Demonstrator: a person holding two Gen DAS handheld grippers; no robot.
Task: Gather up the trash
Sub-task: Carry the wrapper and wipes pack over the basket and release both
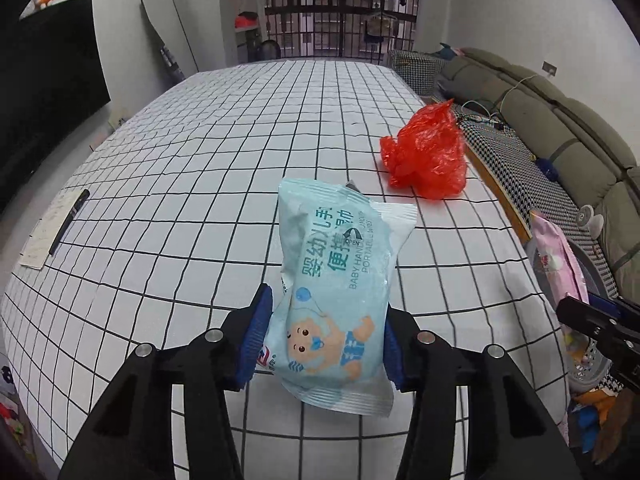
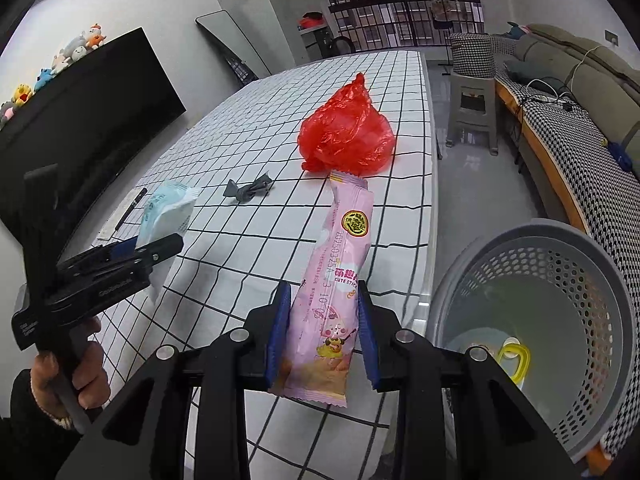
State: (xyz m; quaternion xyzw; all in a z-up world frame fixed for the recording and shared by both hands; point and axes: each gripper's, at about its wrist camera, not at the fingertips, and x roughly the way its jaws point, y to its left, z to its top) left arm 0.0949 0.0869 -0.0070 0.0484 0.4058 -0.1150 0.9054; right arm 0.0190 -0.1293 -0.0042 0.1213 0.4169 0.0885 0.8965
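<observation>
left gripper (image 1: 326,340) clamps wipes pack (image 1: 340,292) | right gripper (image 2: 324,332) clamps pink wrapper (image 2: 340,292), neither binned | red bag (image 2: 346,136), grey scrap (image 2: 249,190) left on table beside basket (image 2: 472,264)

Plastic bag (image 2: 347,128) on table (image 2: 240,128), basket (image 2: 532,320) beside table's right edge.

Two claws are in view: the left claw (image 1: 326,344) grips one blue wipes packet (image 1: 336,292), and the right claw (image 2: 324,332) grips one pink snack wrapper (image 2: 340,276). Ahead of the claws on the bench (image 2: 224,136) lie one red plastic bag (image 2: 346,132), one grey crumpled scrap (image 2: 248,190), one black pen (image 2: 131,208) and one sheet of paper (image 1: 44,232). Right of the right claw stands one grey perforated basket (image 2: 600,292).
</observation>
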